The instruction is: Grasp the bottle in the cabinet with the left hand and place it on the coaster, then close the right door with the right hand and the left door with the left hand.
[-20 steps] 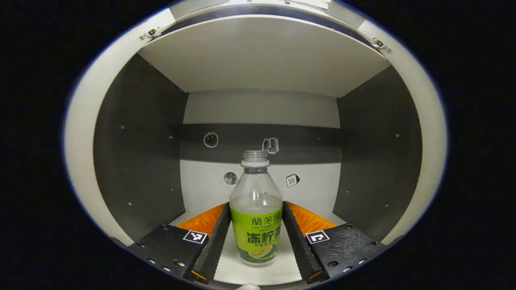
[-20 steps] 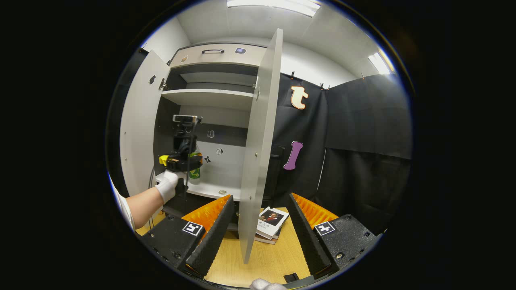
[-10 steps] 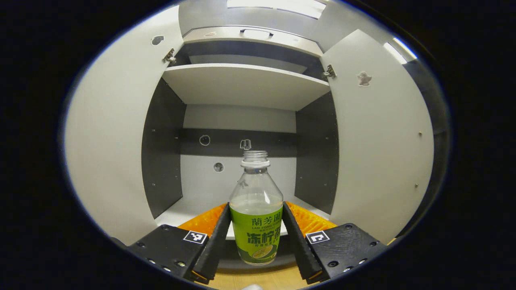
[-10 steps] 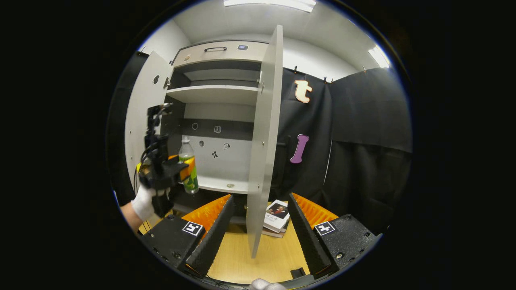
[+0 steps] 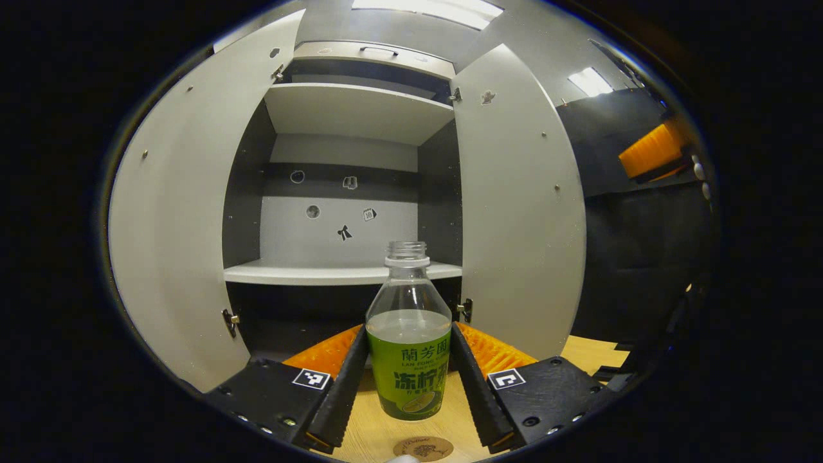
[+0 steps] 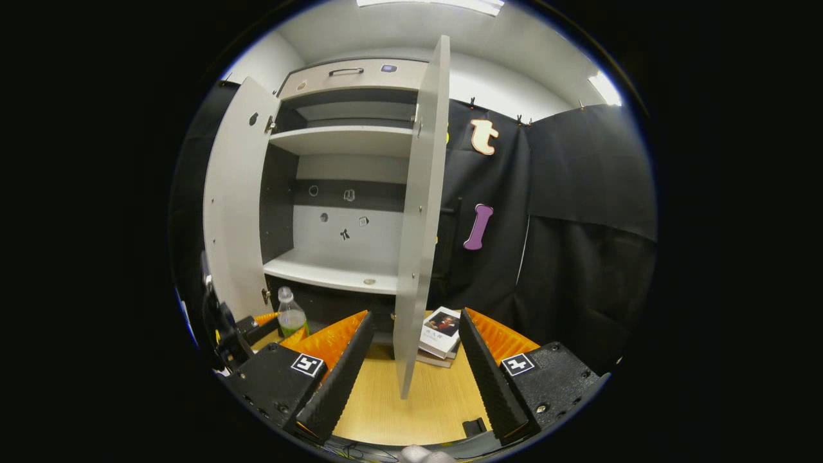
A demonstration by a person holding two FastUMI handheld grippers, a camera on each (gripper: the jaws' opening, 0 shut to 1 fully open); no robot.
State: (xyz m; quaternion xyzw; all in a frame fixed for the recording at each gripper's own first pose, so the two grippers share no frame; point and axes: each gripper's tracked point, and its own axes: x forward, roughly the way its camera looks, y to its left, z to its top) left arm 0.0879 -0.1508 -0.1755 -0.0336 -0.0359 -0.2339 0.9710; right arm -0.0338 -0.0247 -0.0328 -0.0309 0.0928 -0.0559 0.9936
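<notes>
1. Since the earlier frames the bottle [image 5: 408,334] has come out of the cabinet [image 5: 347,116] and down low over the wooden table [image 5: 373,437]; half a second ago it was level with the shelf [image 5: 302,273].
2. The left gripper [image 5: 408,376] pinches the bottle at its green label, both fingers pressed on its sides, at bottom centre of the left gripper view.
3. The coaster [image 5: 423,447] lies on the table at the bottom edge, just below the bottle; whether they touch, I cannot tell.
4. Both doors stand open: left door [image 5: 173,225], right door [image 5: 514,212].
5. In the right gripper view, the right gripper [image 6: 411,379] is spread wide with nothing between its fingers, the right door's edge [image 6: 421,225] ahead of it at centre.
6. There the bottle [image 6: 290,314] appears at lower left, and books [image 6: 440,328] lie on the table.
</notes>
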